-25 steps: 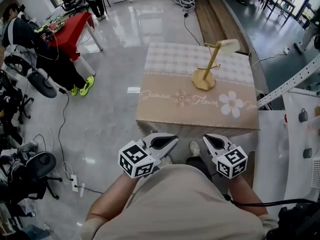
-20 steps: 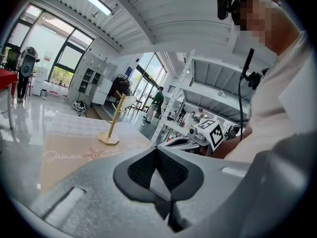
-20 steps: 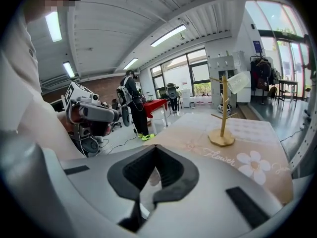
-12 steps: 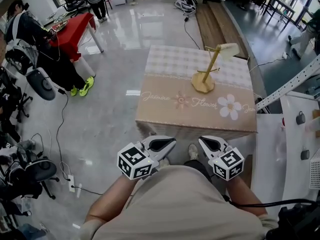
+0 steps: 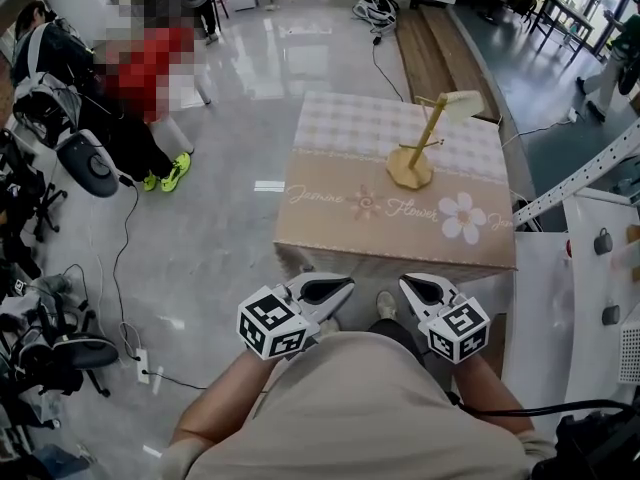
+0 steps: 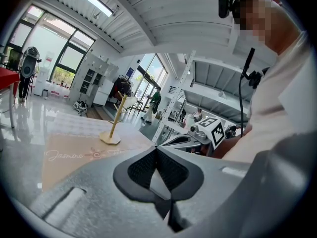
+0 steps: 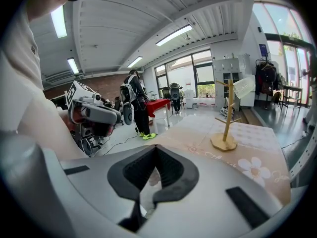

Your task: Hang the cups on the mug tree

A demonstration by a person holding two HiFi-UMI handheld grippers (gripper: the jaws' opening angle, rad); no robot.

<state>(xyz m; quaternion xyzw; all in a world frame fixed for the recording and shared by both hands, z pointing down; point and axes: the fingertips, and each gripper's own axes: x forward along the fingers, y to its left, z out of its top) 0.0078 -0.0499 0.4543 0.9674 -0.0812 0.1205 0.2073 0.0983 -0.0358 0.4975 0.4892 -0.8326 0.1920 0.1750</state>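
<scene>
Light wooden mug tree [image 5: 411, 170] with one pale cup [image 5: 460, 99] hung at its top, upright on the right half of a checked, flower-printed tabletop [image 5: 340, 133].
Well beyond both grippers, held low near the person's body: left gripper [image 5: 349, 281] and right gripper [image 5: 406, 281] both closed and empty, short of the tabletop's near edge.

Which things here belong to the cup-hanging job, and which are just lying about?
Job: mug tree, pale cup hanging on it, cloth-covered table, left gripper and right gripper, both shut and empty.
Lying about: office chair, power strip, floor cable.
</scene>
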